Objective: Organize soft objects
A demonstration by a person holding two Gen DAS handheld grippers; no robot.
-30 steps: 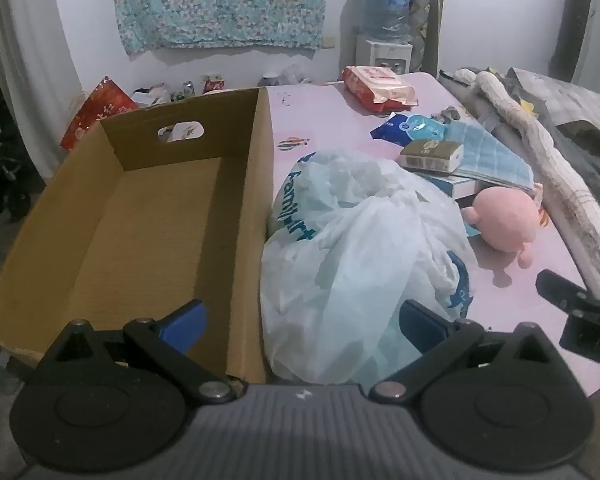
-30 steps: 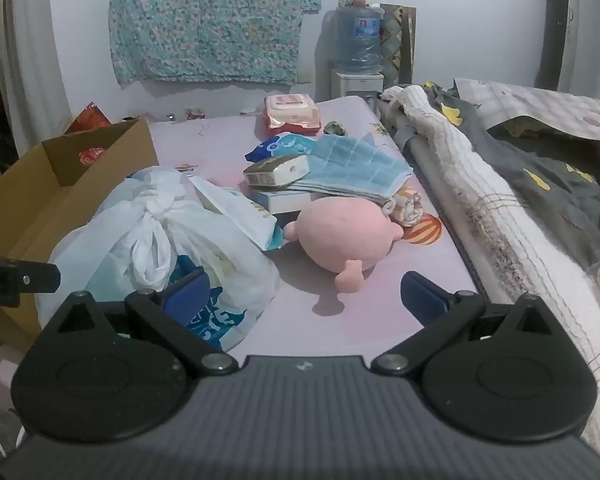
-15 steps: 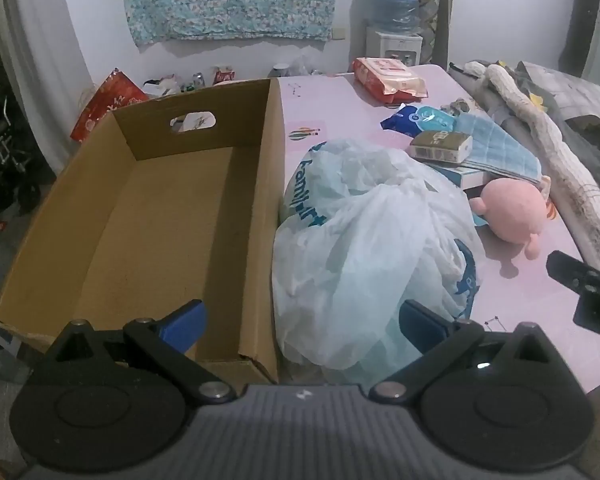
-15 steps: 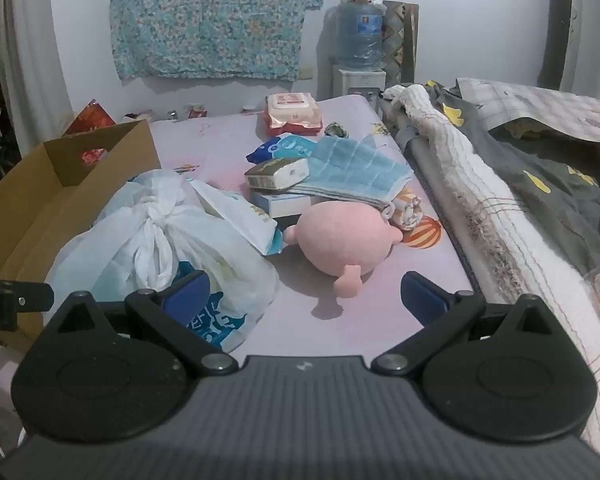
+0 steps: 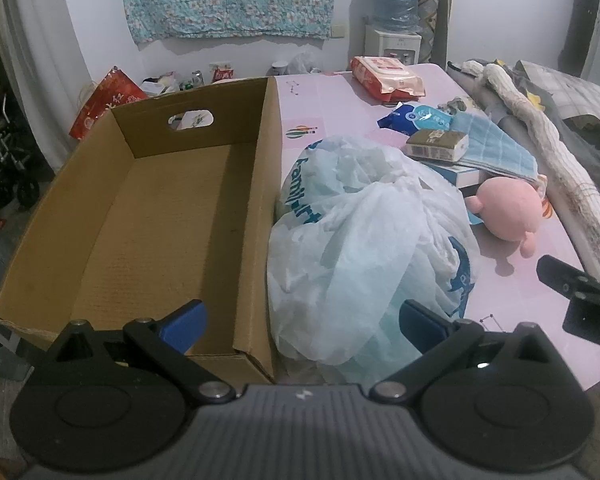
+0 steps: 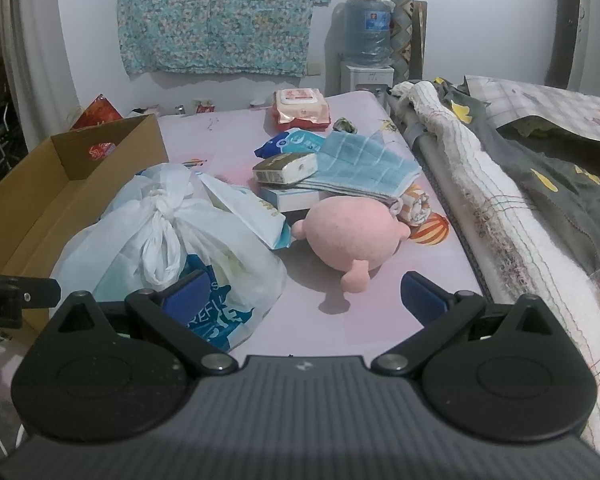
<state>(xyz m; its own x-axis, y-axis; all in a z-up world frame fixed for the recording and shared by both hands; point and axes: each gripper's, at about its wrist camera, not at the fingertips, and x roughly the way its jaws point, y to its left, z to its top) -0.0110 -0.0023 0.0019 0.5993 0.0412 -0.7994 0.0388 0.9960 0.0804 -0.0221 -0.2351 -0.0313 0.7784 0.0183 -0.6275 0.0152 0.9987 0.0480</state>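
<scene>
An open cardboard box (image 5: pixel 160 208) (image 6: pixel 60 184) stands on the left of the pink table, nothing inside it. Against its right wall slumps a tied white plastic bag (image 5: pixel 364 240) (image 6: pixel 172 248). A pink plush toy (image 5: pixel 508 208) (image 6: pixel 352 236) lies to the right of the bag. Behind it a folded blue towel (image 6: pixel 364 164) (image 5: pixel 492 148) rests on a book with a tissue pack (image 6: pixel 286 168) on top. My left gripper (image 5: pixel 300 322) is open, held low in front of the box and bag. My right gripper (image 6: pixel 304 292) is open, just short of the plush.
A pink wet-wipe pack (image 6: pixel 300 108) and a blue packet (image 6: pixel 292 142) lie farther back. Rolled bedding (image 6: pixel 500 208) lines the table's right side. A water dispenser (image 6: pixel 366 40) stands at the back wall. The right gripper's side (image 5: pixel 580 296) shows in the left wrist view.
My left gripper has drawn back and risen, so more of the box and its near edge show. The right gripper has barely shifted. Both stay open.
</scene>
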